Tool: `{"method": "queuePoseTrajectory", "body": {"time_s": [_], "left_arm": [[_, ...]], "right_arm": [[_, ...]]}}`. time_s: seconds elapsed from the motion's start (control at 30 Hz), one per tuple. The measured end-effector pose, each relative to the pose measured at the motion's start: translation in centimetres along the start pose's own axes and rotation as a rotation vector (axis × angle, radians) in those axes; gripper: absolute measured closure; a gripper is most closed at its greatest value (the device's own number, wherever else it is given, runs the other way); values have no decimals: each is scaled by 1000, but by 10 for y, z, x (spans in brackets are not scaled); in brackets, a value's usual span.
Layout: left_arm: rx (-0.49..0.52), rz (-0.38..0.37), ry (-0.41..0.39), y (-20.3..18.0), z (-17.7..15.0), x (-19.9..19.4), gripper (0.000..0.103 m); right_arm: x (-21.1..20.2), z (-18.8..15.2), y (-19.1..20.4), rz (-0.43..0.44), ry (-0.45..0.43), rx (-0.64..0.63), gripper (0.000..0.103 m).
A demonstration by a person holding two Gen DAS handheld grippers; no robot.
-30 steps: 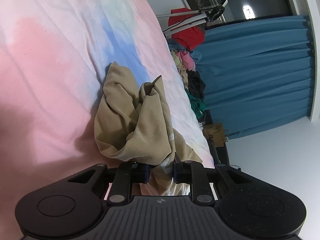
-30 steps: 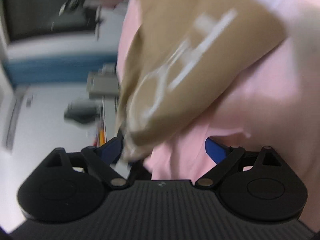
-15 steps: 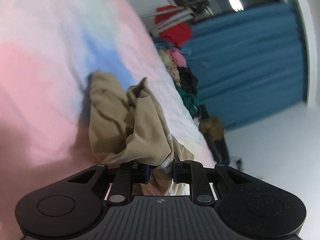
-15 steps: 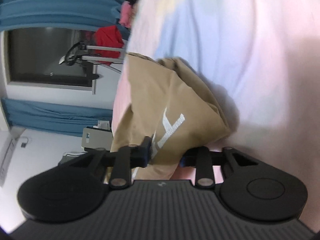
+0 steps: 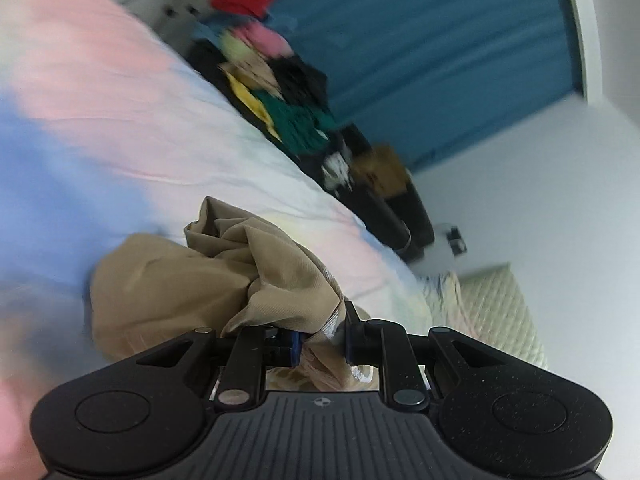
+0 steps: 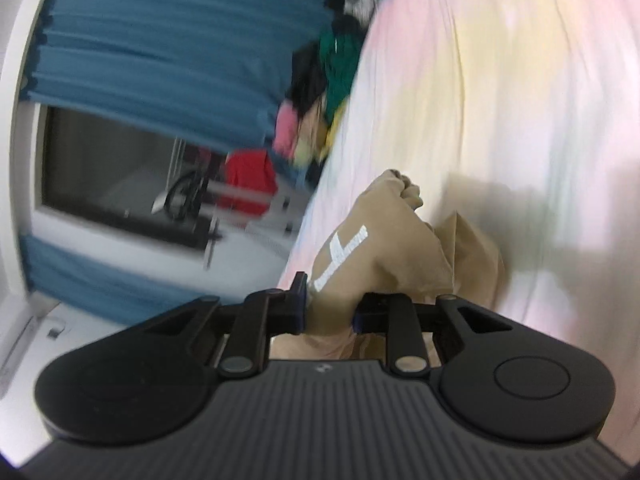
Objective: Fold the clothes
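A tan garment [image 5: 192, 280] with white lettering lies bunched on the pastel bed sheet [image 5: 100, 100]. In the left wrist view my left gripper [image 5: 320, 344] is shut on a gathered fold of it, and the cloth bulges up just ahead of the fingers. In the right wrist view the same tan garment [image 6: 380, 248] shows its white print, and my right gripper [image 6: 330, 312] is shut on another bunch of it. The cloth hangs crumpled between the two grips, partly lifted off the sheet [image 6: 500, 80].
A heap of mixed clothes [image 5: 280, 92] in pink, yellow, green and black runs along the bed's far edge before a blue curtain [image 5: 440, 40]. A red item [image 6: 248, 180] hangs on a rack by a window. A quilted cream surface [image 5: 500, 312] lies beside the bed.
The right gripper went from open to shut on the tan garment. Both grippers have swung across the bed, carrying the cloth; the views are blurred by the motion.
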State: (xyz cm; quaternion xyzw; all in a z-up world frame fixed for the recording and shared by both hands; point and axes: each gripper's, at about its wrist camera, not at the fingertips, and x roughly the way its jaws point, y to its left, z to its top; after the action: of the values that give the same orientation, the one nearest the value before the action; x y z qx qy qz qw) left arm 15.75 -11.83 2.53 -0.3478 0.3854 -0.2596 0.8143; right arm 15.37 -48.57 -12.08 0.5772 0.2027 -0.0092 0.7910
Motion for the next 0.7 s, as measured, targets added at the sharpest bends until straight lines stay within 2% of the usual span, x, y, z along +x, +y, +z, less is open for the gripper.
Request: {"method": "queuePoseTrajectory", "body": {"time_s": [0.1, 0.23, 0.4, 0.53, 0.63, 0.7], "left_arm": [[46, 22, 26, -41, 19, 71, 84], [47, -1, 35, -75, 54, 161, 84], [100, -42, 46, -100, 95, 260, 84], [181, -31, 45, -92, 100, 306, 84], [223, -23, 45, -63, 81, 305, 84], [237, -8, 72, -37, 64, 298, 84]], "right_arm": [[23, 60, 7, -36, -62, -37, 79], [58, 135, 19, -80, -133, -105, 79], [85, 196, 23, -90, -246, -241, 79], [100, 196, -3, -88, -261, -283, 79], [111, 190, -26, -85, -261, -306, 79], [117, 184, -42, -83, -259, -316, 79]]}}
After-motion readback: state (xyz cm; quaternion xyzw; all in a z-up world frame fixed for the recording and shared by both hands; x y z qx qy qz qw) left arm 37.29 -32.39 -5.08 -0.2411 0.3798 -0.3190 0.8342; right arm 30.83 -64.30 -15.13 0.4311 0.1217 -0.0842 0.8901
